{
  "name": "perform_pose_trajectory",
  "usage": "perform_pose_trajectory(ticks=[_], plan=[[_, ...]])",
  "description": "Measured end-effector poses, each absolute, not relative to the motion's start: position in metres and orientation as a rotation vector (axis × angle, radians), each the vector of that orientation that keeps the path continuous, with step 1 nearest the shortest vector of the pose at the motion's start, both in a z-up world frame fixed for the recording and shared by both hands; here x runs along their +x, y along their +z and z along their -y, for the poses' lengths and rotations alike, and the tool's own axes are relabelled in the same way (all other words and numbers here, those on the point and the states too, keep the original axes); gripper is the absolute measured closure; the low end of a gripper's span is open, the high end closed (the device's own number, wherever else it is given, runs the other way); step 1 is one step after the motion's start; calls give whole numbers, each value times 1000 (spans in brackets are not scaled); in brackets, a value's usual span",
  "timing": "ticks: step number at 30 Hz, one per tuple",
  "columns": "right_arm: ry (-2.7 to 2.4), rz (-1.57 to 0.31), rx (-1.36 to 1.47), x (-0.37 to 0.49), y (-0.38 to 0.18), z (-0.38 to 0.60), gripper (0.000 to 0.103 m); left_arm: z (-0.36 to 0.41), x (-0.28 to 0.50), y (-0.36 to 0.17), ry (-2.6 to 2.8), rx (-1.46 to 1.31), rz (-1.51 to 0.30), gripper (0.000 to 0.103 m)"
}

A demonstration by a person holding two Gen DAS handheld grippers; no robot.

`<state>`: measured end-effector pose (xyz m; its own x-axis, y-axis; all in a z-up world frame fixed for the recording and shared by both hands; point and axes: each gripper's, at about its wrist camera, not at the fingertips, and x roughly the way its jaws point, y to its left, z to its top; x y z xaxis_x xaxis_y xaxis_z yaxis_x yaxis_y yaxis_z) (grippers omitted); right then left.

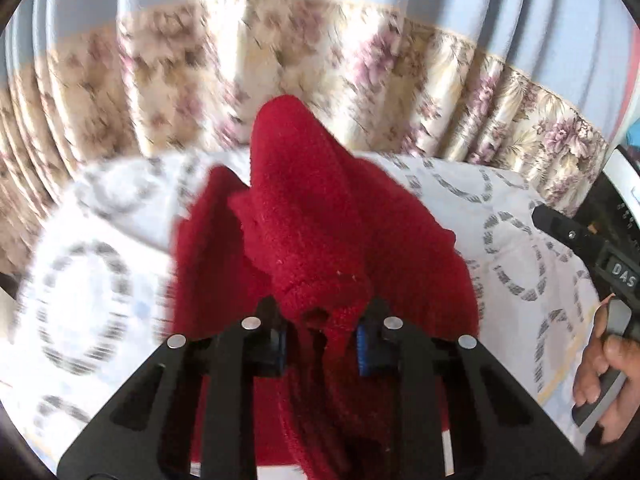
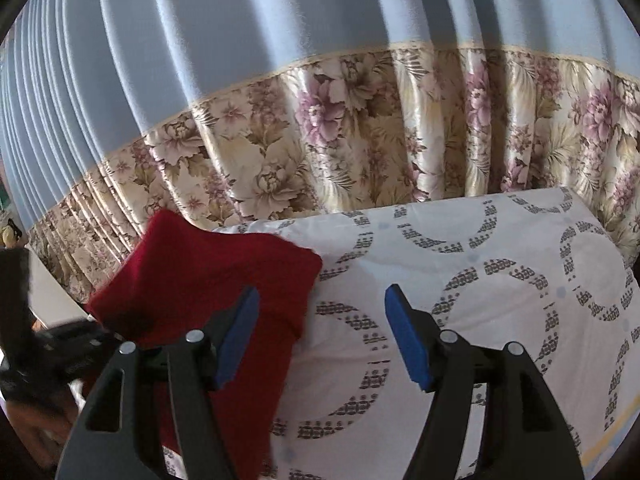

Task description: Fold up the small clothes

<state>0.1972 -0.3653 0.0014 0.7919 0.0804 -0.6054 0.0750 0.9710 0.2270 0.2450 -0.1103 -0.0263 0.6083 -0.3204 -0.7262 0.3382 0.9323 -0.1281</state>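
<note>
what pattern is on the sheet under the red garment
White sheet printed with grey rings of small marks, clearest in the right wrist view.

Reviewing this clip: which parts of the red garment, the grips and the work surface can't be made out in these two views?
- Left wrist view: the red garment covers the left gripper's pads, and its lower part runs off the frame's bottom edge.
- Left wrist view: the patterned sheet and curtain are motion-blurred.
- Right wrist view: the right gripper hides part of the garment's near edge.
</note>
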Motion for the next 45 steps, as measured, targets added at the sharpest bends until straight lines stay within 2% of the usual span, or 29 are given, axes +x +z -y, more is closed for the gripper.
perform_pose_trajectory(ticks=[3, 6, 7, 8, 9, 10, 11, 14, 22, 27, 28, 29, 30, 31, 32, 33, 38, 41, 42, 43, 44, 45], plan=[[23, -658, 230, 197, 3, 354, 37, 84, 243, -14, -349, 68, -817, 80], [40, -667, 220, 200, 0, 341, 37, 61, 255, -44, -354, 106, -927, 74], [46, -672, 218, 201, -1, 336, 37, 57, 258, -62, -356, 126, -973, 64], [59, -680, 212, 202, -3, 330, 37, 49, 261, -81, -336, 126, -1008, 45], [74, -686, 205, 203, -5, 323, 36, 41, 259, -89, -301, 110, -992, 29], [80, -688, 197, 203, -6, 320, 35, 32, 257, -92, -260, 92, -965, 7], [89, -690, 181, 202, -7, 314, 33, 18, 256, -92, -243, 33, -950, 5], [102, -699, 158, 201, -10, 305, 33, -1, 255, -89, -258, -73, -959, 5], [114, -711, 135, 183, -16, 301, 31, 14, 193, -33, -295, -30, -795, 5], [106, -733, 158, 179, -25, 307, 29, 46, 170, -38, -361, 42, -791, 5], [105, -738, 160, 178, -27, 308, 29, 52, 170, -45, -361, 66, -798, 10], [106, -741, 160, 176, -28, 307, 29, 55, 170, -53, -362, 76, -809, 29], [108, -743, 159, 176, -29, 307, 29, 55, 171, -61, -367, 82, -827, 43], [109, -745, 158, 175, -30, 307, 29, 54, 177, -71, -362, 91, -858, 81], [110, -745, 156, 174, -30, 307, 29, 50, 178, -76, -356, 88, -869, 91], [111, -744, 154, 173, -29, 307, 29, 44, 179, -76, -353, 73, -860, 92], [100, -734, 154, 169, -26, 313, 29, 21, 179, -53, -270, 167, -764, 94], [100, -743, 163, 171, -29, 315, 29, 14, 197, -93, -230, 201, -877, 90], [101, -745, 162, 171, -30, 315, 29, 12, 197, -96, -215, 208, -855, 87], [102, -746, 161, 170, -31, 315, 29, 10, 195, -96, -210, 206, -839, 79], [103, -748, 155, 170, -31, 315, 29, 5, 196, -93, -212, 177, -840, 58], [103, -751, 151, 170, -32, 315, 29, 0, 199, -89, -204, 149, -848, 44]])
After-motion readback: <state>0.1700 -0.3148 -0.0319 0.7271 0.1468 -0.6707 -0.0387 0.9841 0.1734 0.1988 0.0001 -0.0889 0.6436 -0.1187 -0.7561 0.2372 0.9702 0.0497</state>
